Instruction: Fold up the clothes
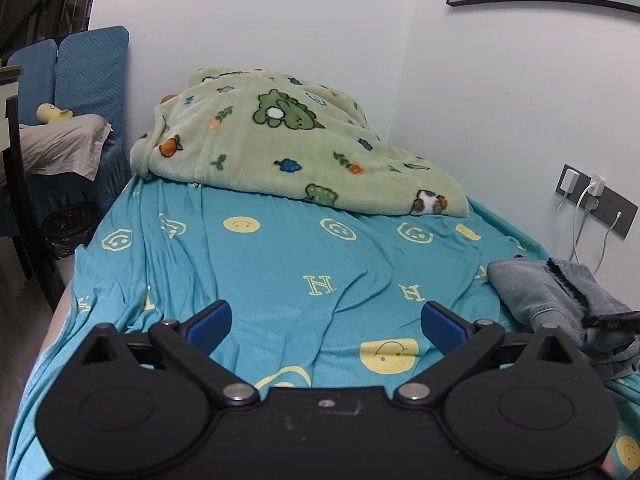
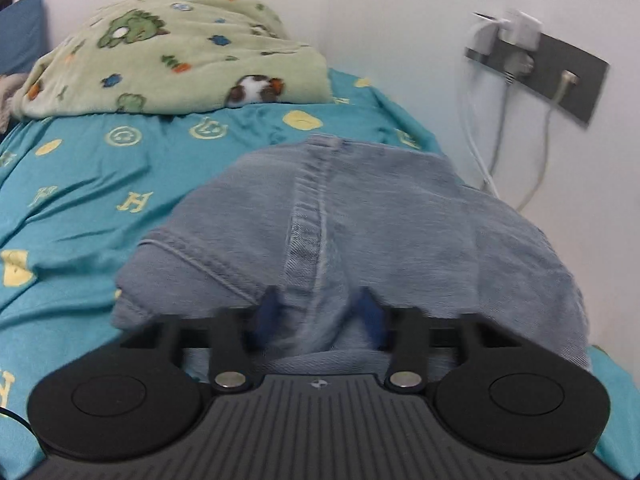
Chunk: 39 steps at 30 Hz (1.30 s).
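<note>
Bedsheet (image 1: pixel 280 272) in turquoise, printed with yellow smiley faces and letter H marks, covers the whole bed, and a heaped pale-green fleece blanket (image 1: pixel 280 140) with cartoon animals lies at its far end against the white wall (image 1: pixel 280 20). Denim jeans (image 2: pixel 360 220), light blue and bunched, lie on the sheet near the bed's wall-side edge, below a grey socket panel (image 2: pixel 560 72) with white chargers and cables. Left gripper (image 1: pixel 326 322) hangs over bare sheet with its blue fingers wide apart and holding nothing, while the right gripper (image 2: pixel 320 312) is pinched on a fold of the jeans along the stitched seam.
</note>
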Motion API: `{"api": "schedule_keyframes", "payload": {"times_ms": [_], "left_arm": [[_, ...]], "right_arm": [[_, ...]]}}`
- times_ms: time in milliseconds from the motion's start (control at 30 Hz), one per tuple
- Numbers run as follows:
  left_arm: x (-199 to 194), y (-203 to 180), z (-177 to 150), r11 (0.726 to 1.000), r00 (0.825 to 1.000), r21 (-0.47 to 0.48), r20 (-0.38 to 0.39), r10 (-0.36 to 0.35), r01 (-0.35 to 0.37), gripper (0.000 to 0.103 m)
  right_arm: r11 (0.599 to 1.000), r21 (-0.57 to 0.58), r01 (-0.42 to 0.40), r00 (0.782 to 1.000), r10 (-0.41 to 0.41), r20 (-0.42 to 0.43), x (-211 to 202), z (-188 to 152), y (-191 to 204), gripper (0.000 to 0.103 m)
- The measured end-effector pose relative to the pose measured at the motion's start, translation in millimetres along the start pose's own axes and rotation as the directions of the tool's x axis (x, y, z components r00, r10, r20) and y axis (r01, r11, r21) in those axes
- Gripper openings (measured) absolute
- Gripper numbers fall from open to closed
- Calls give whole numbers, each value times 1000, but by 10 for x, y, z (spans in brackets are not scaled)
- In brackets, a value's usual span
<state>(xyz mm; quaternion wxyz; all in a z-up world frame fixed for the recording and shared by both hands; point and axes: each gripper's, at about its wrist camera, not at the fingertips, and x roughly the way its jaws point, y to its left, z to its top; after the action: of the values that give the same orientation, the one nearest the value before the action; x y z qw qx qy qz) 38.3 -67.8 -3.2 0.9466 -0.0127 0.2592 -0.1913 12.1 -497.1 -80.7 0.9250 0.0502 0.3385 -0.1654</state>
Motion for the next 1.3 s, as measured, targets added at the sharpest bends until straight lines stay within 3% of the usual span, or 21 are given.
{"api": "schedule_keyframes", "payload": {"times_ms": [133,300,400,500,600,667,700,733,800,900,1033,1133,1300], "left_arm": [[24,28,-15,1000,1000,-12,-2,12,-12,101],[43,52,-20,999,1000,-31,1,25,-25,101],[54,52,-16,999,1000,-35,1,28,-28,101],[70,47,-16,999,999,-33,-1,35,-35,101],[77,38,-12,999,999,-32,0,36,-36,101],[71,32,-11,999,999,-29,5,41,-41,101],[66,31,-11,999,999,-29,7,43,-42,101],[61,30,-6,999,999,-30,9,44,-44,101],[50,31,7,998,999,-31,14,47,-47,101],[22,29,27,998,998,-28,27,51,-50,101],[-26,40,37,999,997,-15,51,53,-53,101],[-57,43,36,998,996,27,68,59,-61,101],[-117,133,66,999,996,-11,77,53,-52,101]], "right_arm": [[991,129,-44,996,34,82,-260,111,-312,15],[946,319,-50,980,-16,200,-589,232,-945,15],[900,436,-19,977,-75,198,-610,83,-1354,15],[845,535,-23,985,-73,157,-531,-183,-1683,15],[821,571,-1,994,-60,88,-380,-445,-1815,19],[814,581,-4,995,-57,87,-367,-525,-1830,20],[811,586,-7,994,-56,89,-366,-559,-1834,26],[808,589,8,994,-72,86,-378,-557,-1827,43],[804,594,35,991,-104,84,-418,-525,-1811,56],[816,577,27,985,-119,123,-570,-403,-1782,58],[873,483,63,969,-169,179,-834,-146,-1593,62],[904,427,15,969,-119,218,-993,75,-1349,62],[955,281,-91,958,7,288,-1246,489,-623,62]]}}
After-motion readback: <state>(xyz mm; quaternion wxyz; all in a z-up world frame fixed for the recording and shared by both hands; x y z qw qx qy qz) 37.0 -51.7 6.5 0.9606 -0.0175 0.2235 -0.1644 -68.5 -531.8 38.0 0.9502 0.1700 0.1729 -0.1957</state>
